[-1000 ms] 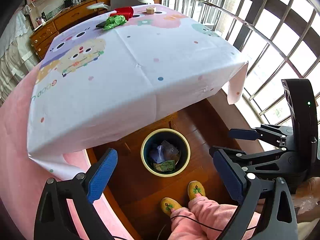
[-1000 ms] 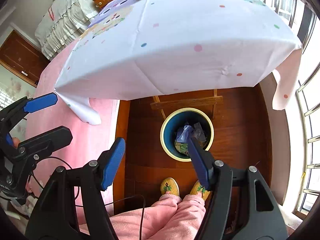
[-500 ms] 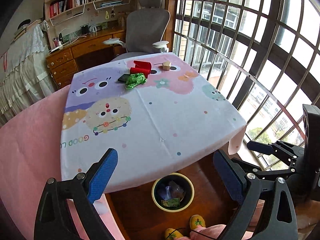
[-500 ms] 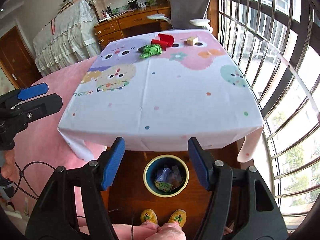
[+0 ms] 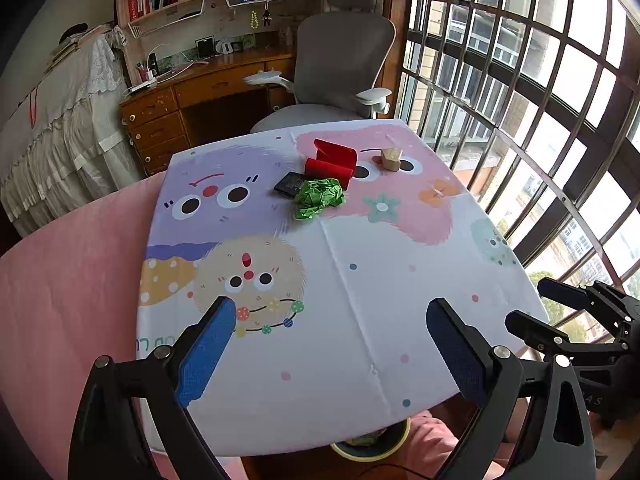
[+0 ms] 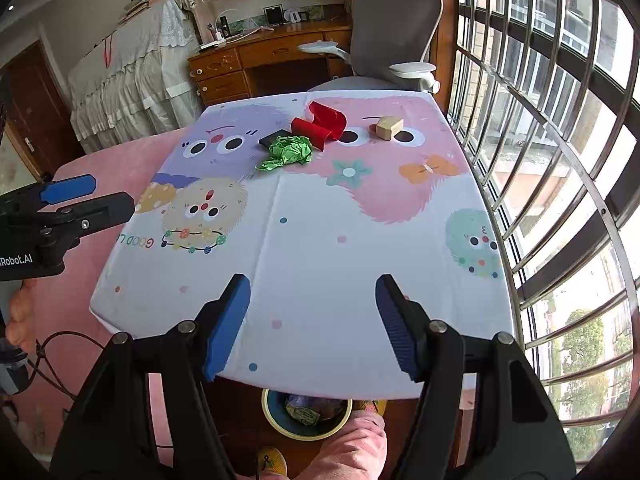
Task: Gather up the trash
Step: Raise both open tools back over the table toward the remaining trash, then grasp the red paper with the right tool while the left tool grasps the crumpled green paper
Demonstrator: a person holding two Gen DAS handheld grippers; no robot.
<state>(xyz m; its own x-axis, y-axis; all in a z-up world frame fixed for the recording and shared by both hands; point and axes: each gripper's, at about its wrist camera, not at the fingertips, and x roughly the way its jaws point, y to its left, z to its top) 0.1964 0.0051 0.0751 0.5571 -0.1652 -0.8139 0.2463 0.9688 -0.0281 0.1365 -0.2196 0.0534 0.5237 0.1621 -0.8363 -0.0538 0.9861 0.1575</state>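
White "Robot.AI" lettering, perhaps truncated, marks left tool.

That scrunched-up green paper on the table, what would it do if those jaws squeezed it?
The green paper looks loosely crumpled, so it would probably crush further and give rather than resist. It seems thin and light, likely to slide on the smooth tablecloth if nudged. One flat corner sticks out, so it may partly unfold when lifted.

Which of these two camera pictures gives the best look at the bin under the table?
The right wrist view. There the yellow-rimmed bin shows its blue inside and some wrappers, below the table edge. The left wrist view catches only a sliver of its rim; the tablecloth hides the rest.
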